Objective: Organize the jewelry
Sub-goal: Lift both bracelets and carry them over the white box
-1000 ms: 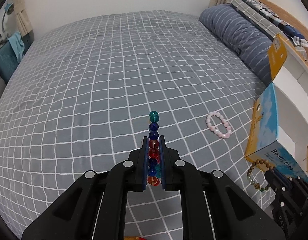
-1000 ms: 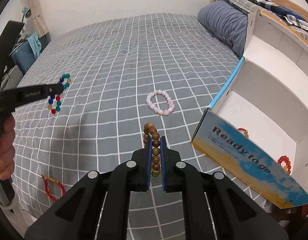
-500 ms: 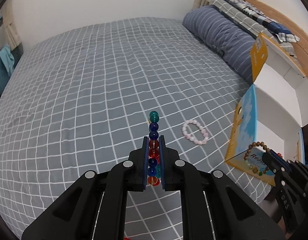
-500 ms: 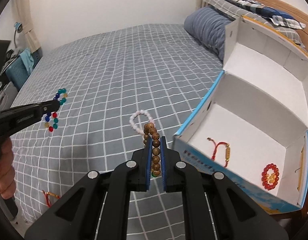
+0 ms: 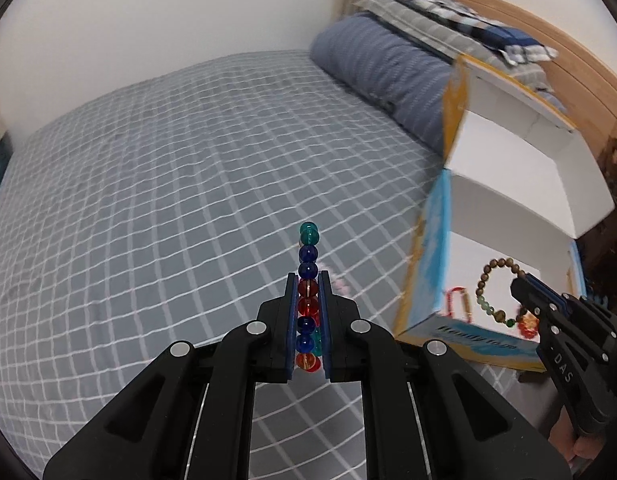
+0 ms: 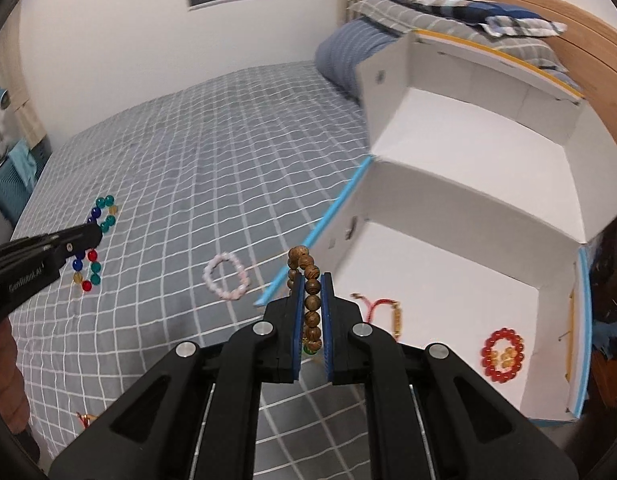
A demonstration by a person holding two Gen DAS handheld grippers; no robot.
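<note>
My left gripper (image 5: 307,280) is shut on a bracelet of red, blue and teal glass beads (image 5: 308,256), held above the bed; it also shows in the right wrist view (image 6: 93,236). My right gripper (image 6: 311,280) is shut on a brown wooden bead bracelet (image 6: 310,288) and holds it over the near left corner of an open white box (image 6: 448,280). That bracelet also shows in the left wrist view (image 5: 493,280). In the box lie a red cord bracelet (image 6: 382,306) and a red bead bracelet (image 6: 502,354). A pink bead bracelet (image 6: 226,276) lies on the bed left of the box.
The bed has a grey checked cover (image 6: 188,168). A blue striped pillow (image 5: 388,68) and folded bedding lie by the wooden headboard (image 6: 548,12). The box's lid (image 6: 488,100) stands open behind it. A red cord piece (image 6: 86,418) lies near the bed's front edge.
Both grippers have moved right toward the box with their bracelets. The right gripper now stands over the box's near corner; the pink bracelet has shifted left in its view.
</note>
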